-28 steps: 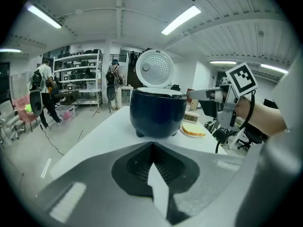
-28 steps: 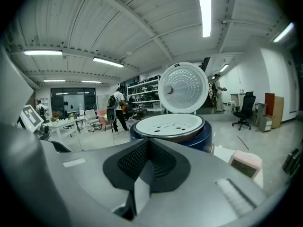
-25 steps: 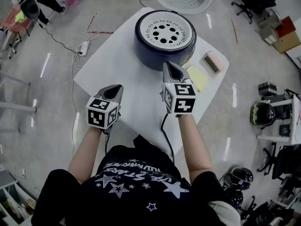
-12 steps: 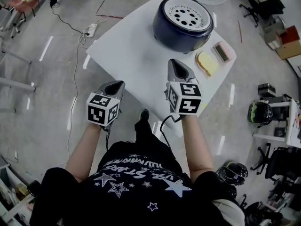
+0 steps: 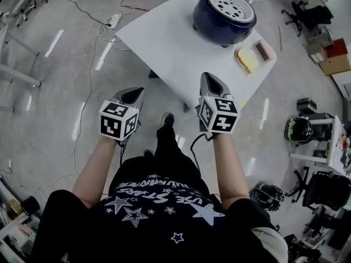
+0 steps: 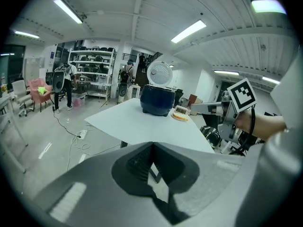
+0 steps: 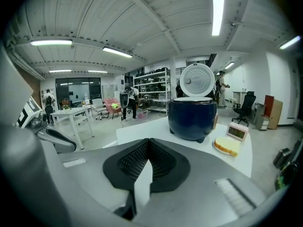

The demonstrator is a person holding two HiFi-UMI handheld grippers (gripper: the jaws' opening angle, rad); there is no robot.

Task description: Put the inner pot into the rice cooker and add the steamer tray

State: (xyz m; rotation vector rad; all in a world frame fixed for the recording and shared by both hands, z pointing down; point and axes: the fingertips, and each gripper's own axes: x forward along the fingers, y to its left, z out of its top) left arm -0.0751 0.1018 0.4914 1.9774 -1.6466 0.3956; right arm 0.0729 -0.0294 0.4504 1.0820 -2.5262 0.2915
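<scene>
The dark blue rice cooker [image 5: 224, 15] stands at the far end of the white table [image 5: 175, 53], its round lid [image 7: 198, 81] raised. A white perforated steamer tray [image 5: 233, 7] lies in its top opening; the inner pot is not visible beneath it. My left gripper [image 5: 133, 95] is shut and empty, held over the floor short of the table. My right gripper [image 5: 211, 81] is also shut and empty, by the table's near edge. Both point toward the cooker [image 6: 156, 100], well away from it. The cooker [image 7: 194, 117] shows ahead in the right gripper view.
A yellow sponge on a plate [image 5: 247, 59] and a pink clock [image 5: 261, 50] lie right of the cooker. A power strip [image 5: 114, 21] with cables lies on the floor at left. Helmets [image 5: 299, 129] and chairs crowd the right side. People stand by shelves [image 6: 61, 84] in the background.
The person has stepped back from the table. Both grippers have drawn away from the cooker, which now sits farther off, at the top of the head view. Both grippers stay shut.
</scene>
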